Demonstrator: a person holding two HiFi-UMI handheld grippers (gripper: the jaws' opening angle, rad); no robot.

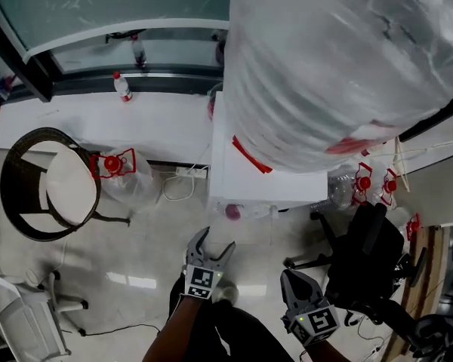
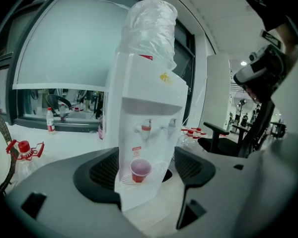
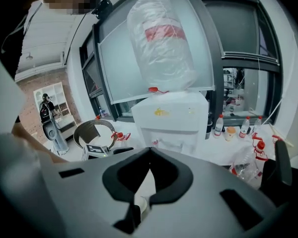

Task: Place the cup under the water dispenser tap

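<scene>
My left gripper point(image 1: 216, 241) is wide and empty in front of the water dispenser point(image 2: 149, 108), my right gripper point(image 1: 293, 277) is closed on nothing, and the cup point(image 2: 140, 169) stands on the dispenser's tray below its red tap point(image 2: 146, 127), so I'd back straight away without nudging it.
</scene>
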